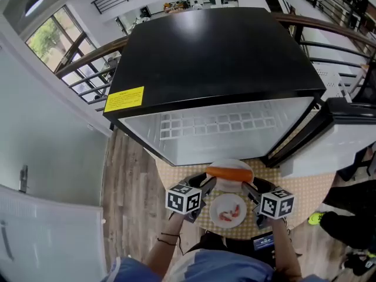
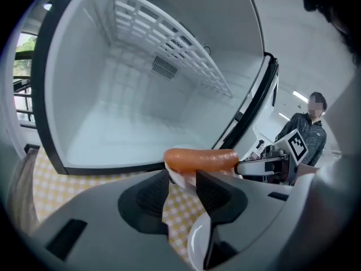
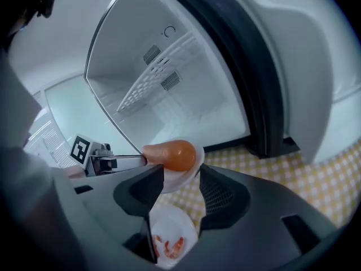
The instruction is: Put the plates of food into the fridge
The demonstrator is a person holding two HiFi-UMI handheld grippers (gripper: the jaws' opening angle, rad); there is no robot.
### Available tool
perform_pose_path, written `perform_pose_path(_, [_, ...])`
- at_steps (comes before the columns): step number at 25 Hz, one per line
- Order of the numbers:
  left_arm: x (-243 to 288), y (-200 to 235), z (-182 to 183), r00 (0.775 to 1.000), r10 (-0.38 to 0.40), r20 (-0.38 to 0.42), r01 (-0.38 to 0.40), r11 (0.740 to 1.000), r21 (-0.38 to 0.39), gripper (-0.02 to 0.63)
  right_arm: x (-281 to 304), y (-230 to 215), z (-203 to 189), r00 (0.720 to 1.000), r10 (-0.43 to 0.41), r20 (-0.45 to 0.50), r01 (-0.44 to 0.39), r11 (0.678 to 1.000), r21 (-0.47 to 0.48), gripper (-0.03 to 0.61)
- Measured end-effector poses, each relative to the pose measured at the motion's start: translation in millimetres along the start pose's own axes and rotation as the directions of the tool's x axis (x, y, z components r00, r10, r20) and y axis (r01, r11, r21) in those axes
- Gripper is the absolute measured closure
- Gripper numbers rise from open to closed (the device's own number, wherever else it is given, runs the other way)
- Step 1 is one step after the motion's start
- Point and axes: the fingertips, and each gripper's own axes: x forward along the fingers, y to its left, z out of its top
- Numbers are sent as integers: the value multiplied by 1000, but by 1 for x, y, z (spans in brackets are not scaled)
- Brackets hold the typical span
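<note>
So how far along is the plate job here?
Done: the fridge stands open, no plates inside. In hand: left gripper and right gripper flank the sausage plate, jaws apart around its rim, not gripping. Left: that plate and the second plate on the checked cloth go inside.

An open office atrium: balcony railings, tall windows and distant cluttered desks surround a wood floor.
</note>
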Motion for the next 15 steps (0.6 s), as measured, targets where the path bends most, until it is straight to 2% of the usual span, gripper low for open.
perform_pose_path(5, [-17,33,18,994,79,70,-76,995,-58,457,36,19,26,999,49,-22,-51,997,-61,371])
perform_pose_path(9, [-25,55,27,984,139,108,-128,986,-104,457,60,29,46,999,40,-21,-42,993,-113,371])
perform_pose_path(15, [-26,81,34,966,205,159,-170,962,-212,457,93,33,65,998,54,-30,-58,985,-163,371])
